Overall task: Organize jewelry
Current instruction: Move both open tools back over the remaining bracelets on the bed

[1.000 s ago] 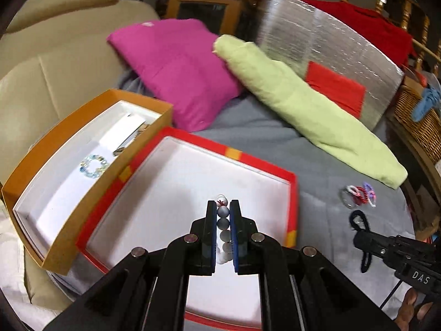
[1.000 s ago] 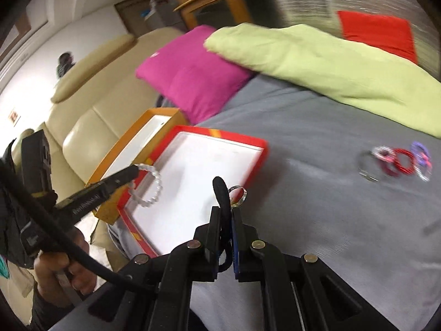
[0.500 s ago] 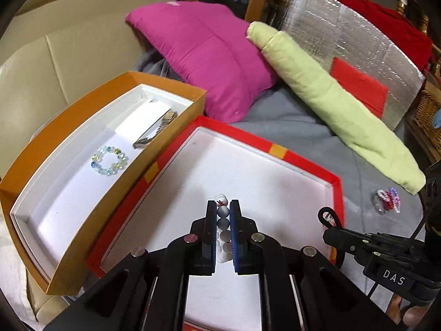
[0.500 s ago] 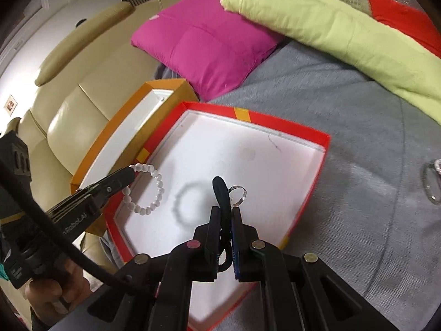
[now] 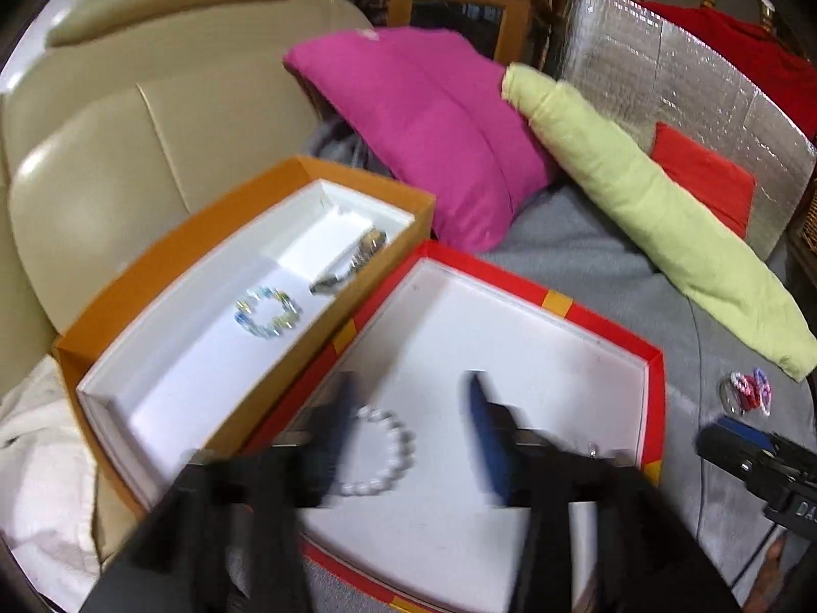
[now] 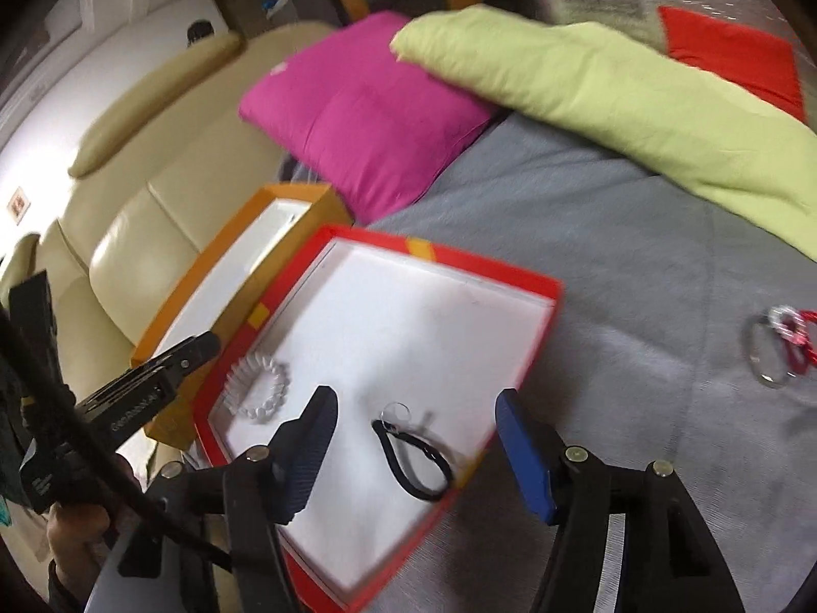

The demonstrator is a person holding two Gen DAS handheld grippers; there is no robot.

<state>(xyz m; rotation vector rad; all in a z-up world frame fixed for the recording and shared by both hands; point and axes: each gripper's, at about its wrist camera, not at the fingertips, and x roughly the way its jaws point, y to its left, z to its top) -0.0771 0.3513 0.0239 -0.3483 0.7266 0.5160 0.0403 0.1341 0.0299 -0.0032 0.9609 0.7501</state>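
Observation:
A red box (image 5: 556, 304) with a white floor lies on the grey bed cover. A white bead bracelet (image 5: 383, 452) lies on its floor, free between the spread fingers of my open left gripper (image 5: 408, 439); it also shows in the right wrist view (image 6: 260, 393). A black cord with a silver ring (image 6: 413, 452) lies in the same red box (image 6: 531, 276), under my open right gripper (image 6: 416, 439). An orange box (image 5: 168, 255) to the left holds a clear bead bracelet (image 5: 268, 311) and a metal watch band (image 5: 352, 263).
A pile of red, white and purple bands with a silver ring (image 5: 748, 388) lies on the grey cover (image 6: 638, 276) to the right. A pink cushion (image 5: 429, 127), a green roll (image 5: 664, 219) and a beige sofa (image 5: 102, 143) stand behind the boxes.
Both grippers have opened. The white bead bracelet and the black cord with ring have dropped from the fingers onto the red box floor.

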